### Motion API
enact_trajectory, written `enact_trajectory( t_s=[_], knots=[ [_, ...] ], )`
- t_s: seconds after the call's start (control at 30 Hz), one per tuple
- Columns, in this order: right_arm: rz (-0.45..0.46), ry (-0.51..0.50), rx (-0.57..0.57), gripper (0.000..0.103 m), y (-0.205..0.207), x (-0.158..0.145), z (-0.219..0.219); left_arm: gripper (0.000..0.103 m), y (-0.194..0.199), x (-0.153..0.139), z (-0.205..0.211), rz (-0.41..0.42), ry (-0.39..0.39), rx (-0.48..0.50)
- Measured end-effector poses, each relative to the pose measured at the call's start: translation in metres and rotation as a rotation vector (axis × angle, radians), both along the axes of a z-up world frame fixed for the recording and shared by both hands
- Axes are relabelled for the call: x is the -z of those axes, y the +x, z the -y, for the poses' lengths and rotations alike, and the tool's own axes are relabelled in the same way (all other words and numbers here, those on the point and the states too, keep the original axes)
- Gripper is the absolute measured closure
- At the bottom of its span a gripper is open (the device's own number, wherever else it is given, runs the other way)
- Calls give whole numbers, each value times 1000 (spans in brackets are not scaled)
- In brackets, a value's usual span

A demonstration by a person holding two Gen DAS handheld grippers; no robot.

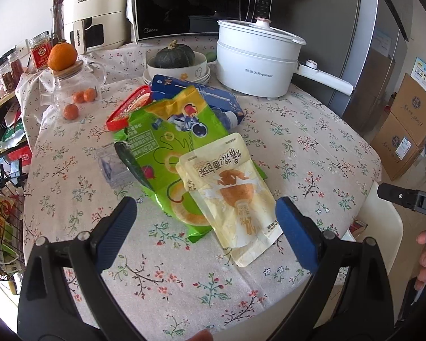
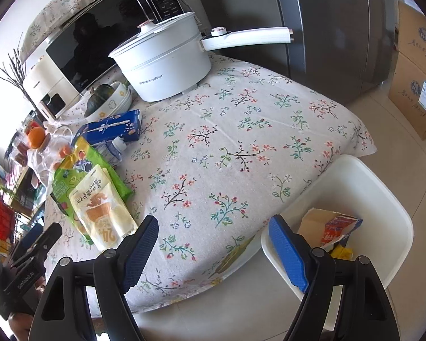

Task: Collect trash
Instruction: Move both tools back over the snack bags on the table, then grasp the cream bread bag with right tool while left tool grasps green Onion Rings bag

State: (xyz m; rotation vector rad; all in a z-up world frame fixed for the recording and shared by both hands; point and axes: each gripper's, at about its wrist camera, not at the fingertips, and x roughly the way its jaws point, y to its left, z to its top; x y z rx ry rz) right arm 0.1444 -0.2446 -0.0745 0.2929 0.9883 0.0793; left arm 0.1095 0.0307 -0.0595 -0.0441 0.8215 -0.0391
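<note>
Trash lies in a heap on the floral tablecloth [image 1: 298, 147]: a yellow pouch [image 1: 233, 196] over a green snack bag [image 1: 167, 142], then a red wrapper [image 1: 127, 108], a blue carton [image 1: 184, 91] and a clear bottle [image 1: 227, 118]. My left gripper [image 1: 206, 207] hangs open just above the near end of the yellow pouch, touching nothing. My right gripper [image 2: 213, 221] is open and bare over the table's front edge, with the yellow pouch [image 2: 105, 213] to its left. A white bin [image 2: 355, 176] beside the table holds a torn carton [image 2: 338, 227].
A white electric pot [image 1: 255, 62], a microwave [image 1: 190, 2], a bowl with a squash [image 1: 176, 56] and a glass teapot with oranges [image 1: 73, 91] stand at the back. A wire rack [image 1: 2, 170] is left, a fridge [image 1: 383, 42] and cardboard boxes [image 1: 406, 128] right.
</note>
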Motion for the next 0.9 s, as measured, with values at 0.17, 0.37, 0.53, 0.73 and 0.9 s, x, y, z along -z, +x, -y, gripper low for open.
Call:
enact_trajectory(
  t_s=[0.17,0.37,0.53,0.73,0.9],
  knots=[
    [-4,7,-31,21,8,4,-23,5,-3,-1,-23,-5,0,-38],
    [-11,0,-84,21,14,10,-57,5,-4,4,-53,-68,-39,-100],
    [-23,-14,-145,21,19,18,-92,5,-7,7,-75,-98,-65,-145],
    [-33,-25,-220,21,21,30,-136,5,-12,9,-97,-109,-74,-183],
    [-37,-39,-283,21,24,40,-170,5,-14,13,-113,-122,-97,-210]
  ],
)
